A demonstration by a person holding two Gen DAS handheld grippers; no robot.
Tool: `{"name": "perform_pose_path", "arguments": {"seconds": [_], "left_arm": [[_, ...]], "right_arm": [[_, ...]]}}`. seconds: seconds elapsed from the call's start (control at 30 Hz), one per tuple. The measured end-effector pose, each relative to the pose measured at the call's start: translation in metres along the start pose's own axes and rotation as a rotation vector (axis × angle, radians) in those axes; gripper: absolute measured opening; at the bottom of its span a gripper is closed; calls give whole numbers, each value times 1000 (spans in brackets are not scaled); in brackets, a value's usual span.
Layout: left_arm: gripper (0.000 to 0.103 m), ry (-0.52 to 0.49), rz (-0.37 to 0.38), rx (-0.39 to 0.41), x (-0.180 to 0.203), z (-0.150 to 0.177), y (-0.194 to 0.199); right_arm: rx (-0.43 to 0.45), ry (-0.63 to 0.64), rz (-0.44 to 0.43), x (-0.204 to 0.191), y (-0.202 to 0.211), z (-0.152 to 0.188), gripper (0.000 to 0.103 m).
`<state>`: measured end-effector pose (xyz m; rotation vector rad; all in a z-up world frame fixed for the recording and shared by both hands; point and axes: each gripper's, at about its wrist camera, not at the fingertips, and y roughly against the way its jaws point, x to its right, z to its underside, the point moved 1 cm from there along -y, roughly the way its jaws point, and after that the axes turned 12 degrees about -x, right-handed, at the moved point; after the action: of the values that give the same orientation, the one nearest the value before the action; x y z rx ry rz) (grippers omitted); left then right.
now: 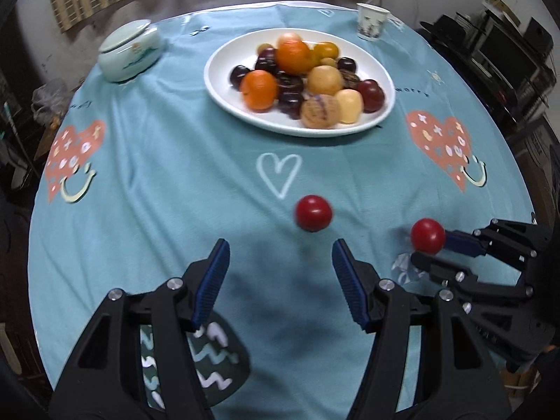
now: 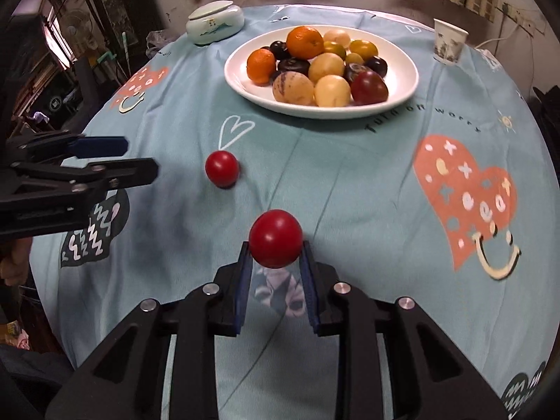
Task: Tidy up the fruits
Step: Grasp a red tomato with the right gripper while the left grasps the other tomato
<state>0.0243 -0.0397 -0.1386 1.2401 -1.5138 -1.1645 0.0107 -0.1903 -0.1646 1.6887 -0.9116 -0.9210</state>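
My right gripper is shut on a small red round fruit, pinched at the fingertips just above the blue tablecloth. The left wrist view shows the same fruit in the right gripper at the right. A second red fruit lies loose on the cloth. My left gripper stands open and holds nothing, just short of that fruit and a little to its left. In the right wrist view the left gripper comes in from the left. A white oval plate at the back holds oranges, dark plums and yellow fruits.
A pale lidded ceramic jar stands at the back left of the round table. A patterned paper cup stands at the back right. Dark furniture and clutter surround the table's edge.
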Motion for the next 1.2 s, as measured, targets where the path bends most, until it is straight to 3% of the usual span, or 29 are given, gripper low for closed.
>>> {"name": "perform_pose_path", "arguments": {"seconds": [0.17,0.43,0.77,0.97,1.07,1.2], "left_arm": [[62,-44,-4,10,24,-12,-4],[62,-44,-14,8,29,-24,-11],[62,-28,-5,2,20,-26,-13],[62,43,34,41,-16,-19,-1],[62,75,20,27,-31,-15,-5],[62,49,19,-3,-22,-14,-15]], "right_arm": [[-13,-22,-11,2,-2,12,27],[-20,-26,-25,3,-4,12,27],[-22,-17,-42,3,-7,5,27],[-10,-20,-42,4,-3,6,27],[-8,-29,-40,7,-3,8,27],[-15,-30,-42,6,-7,7,27]]}}
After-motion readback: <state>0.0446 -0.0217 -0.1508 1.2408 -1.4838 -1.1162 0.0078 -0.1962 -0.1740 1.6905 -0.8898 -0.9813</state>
